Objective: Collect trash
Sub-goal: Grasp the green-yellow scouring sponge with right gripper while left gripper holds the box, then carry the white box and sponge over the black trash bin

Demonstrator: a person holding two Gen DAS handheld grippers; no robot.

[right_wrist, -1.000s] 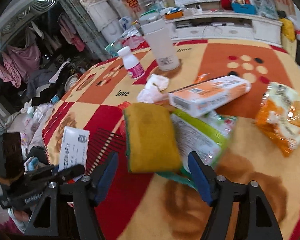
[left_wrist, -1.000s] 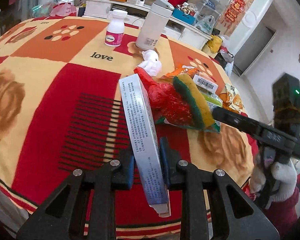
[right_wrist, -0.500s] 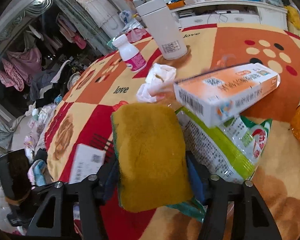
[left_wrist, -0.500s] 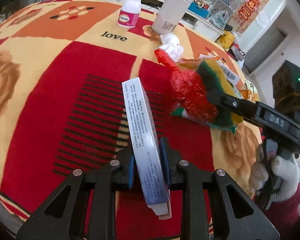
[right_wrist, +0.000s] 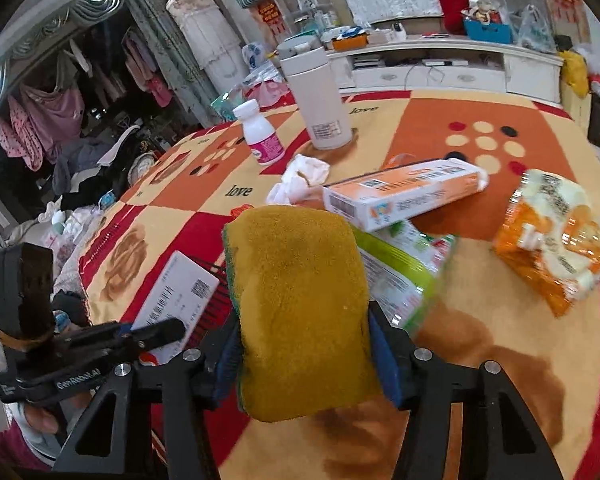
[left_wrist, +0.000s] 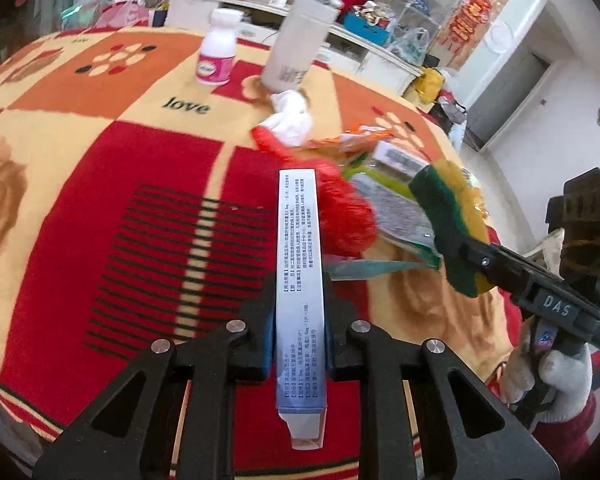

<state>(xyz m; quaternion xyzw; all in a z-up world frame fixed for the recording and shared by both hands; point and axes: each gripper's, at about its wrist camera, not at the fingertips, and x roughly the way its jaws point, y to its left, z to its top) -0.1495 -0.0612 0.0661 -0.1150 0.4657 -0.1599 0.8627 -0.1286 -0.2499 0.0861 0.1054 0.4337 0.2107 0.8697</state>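
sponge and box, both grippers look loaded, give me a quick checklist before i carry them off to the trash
1. Left gripper shut on the white box: ok, both pads press its flat sides.
2. Right gripper shut on the sponge: ok, pads squeeze both sides after closing in.
3. Sponge clear of the pile: ok, in the left wrist view it sits raised above the green wrapper.
4. Box secure: cannot tell, its bottom flap hangs open below the pads.
5. Trash left on the blanket: not ok, the crumpled tissue, orange box and orange snack bag remain.
6. Bin location: cannot tell, none in view.
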